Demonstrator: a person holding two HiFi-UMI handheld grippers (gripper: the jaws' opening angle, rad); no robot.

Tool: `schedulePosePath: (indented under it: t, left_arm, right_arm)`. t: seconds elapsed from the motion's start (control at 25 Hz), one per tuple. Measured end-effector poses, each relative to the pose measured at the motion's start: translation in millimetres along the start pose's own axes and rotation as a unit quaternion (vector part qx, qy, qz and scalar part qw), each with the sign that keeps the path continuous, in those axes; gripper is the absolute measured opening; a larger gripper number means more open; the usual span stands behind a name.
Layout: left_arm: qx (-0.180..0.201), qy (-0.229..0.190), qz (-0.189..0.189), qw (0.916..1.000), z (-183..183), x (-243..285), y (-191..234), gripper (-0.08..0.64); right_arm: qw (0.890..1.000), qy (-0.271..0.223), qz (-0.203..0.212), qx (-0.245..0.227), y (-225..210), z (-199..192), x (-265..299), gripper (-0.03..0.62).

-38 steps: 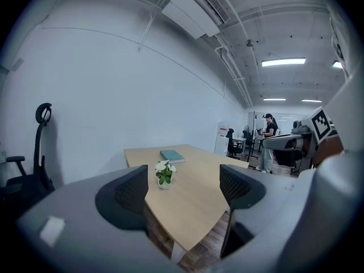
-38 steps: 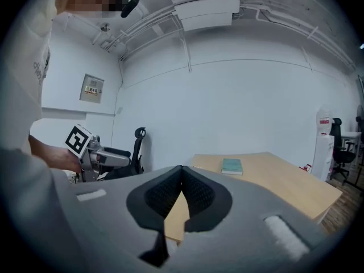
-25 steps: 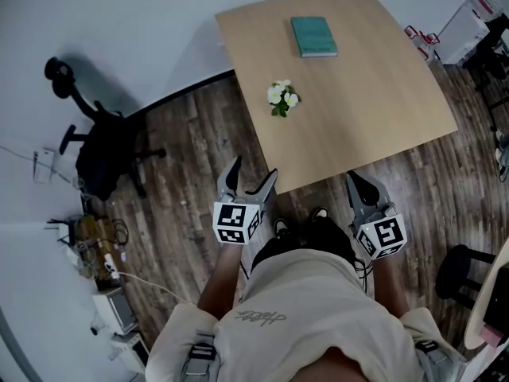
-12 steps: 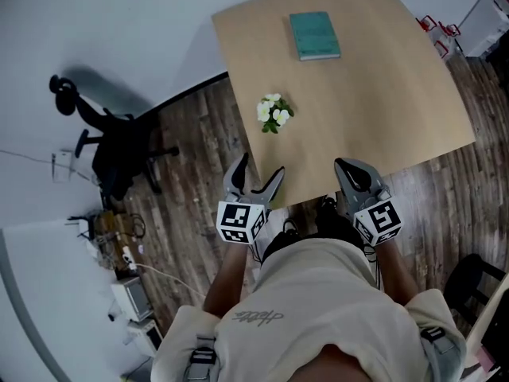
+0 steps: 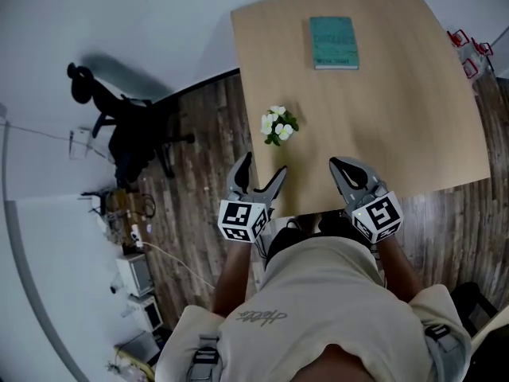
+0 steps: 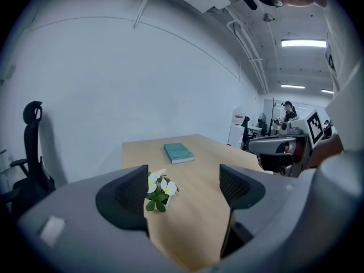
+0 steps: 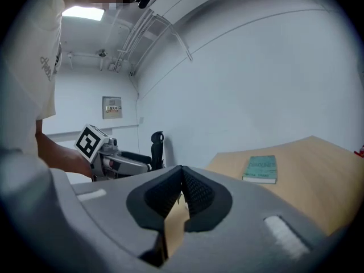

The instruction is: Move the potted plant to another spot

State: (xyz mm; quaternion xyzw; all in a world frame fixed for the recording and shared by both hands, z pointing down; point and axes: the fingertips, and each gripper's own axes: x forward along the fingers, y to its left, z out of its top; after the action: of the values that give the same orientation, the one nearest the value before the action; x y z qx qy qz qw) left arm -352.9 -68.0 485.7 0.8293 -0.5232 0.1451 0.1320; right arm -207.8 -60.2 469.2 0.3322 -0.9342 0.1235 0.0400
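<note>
I see the potted plant (image 5: 277, 125), white blooms up, near the counter's (image 5: 398, 118) left edge, just ahead of the released fingers of my left gripper (image 5: 261, 168). On my right gripper (image 5: 340, 165) the fingers sit clenched, empty. A book (image 5: 334, 42) lies beyond.

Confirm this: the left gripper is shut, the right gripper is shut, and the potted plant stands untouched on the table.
Not quite: the left gripper is open, its jaws apart in the left gripper view. The rest holds.
</note>
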Motion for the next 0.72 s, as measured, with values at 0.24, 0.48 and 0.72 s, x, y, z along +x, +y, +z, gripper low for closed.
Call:
schedulePosePath:
  t: [0.24,0.48,0.72]
  left_arm:
    - [-0.016,0.013,0.010,0.9997,-7,21,2,0.411]
    - [-0.029,0.018,0.003,0.9994,-24,39,17,0.413]
    - [-0.013,0.036,0.012,0.9992,-48,55,36,0.414]
  right_arm:
    - [1.000,0.012,0.014,-0.007,-23,1,6,0.003]
    - [1.000,0.025,-0.004,-0.007,-34,1,4,0.003]
    - [0.999,0.032,-0.025,-0.005,-28,9,3,0.003]
